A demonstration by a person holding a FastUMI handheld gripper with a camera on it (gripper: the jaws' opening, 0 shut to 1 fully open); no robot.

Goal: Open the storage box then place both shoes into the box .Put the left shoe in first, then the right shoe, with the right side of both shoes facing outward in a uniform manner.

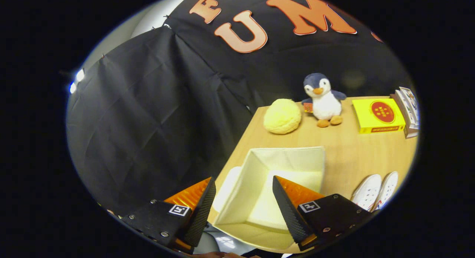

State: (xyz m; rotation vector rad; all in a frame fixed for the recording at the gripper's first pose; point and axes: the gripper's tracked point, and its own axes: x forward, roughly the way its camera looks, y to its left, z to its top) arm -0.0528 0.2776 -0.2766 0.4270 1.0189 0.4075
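A cream fabric storage box (pixel 256 169) stands open on the wooden table (pixel 352 150), its inside bare. My gripper (pixel 244 183) hovers open above the box's near left part, with one finger out over the left wall and the other over the box's interior. What may be the box's lid (pixel 227 187) lies flat against the box's left side, at the table's edge. Two white shoes (pixel 374 191) lie side by side on the table to the right of the box, beyond the right finger, toes pointing away.
At the back of the table sit a yellow fluffy ball (pixel 282 116), a plush penguin (pixel 323 100), a yellow flat carton (pixel 378 115) and a stack of books (pixel 408 109). The table's left edge drops off next to the box.
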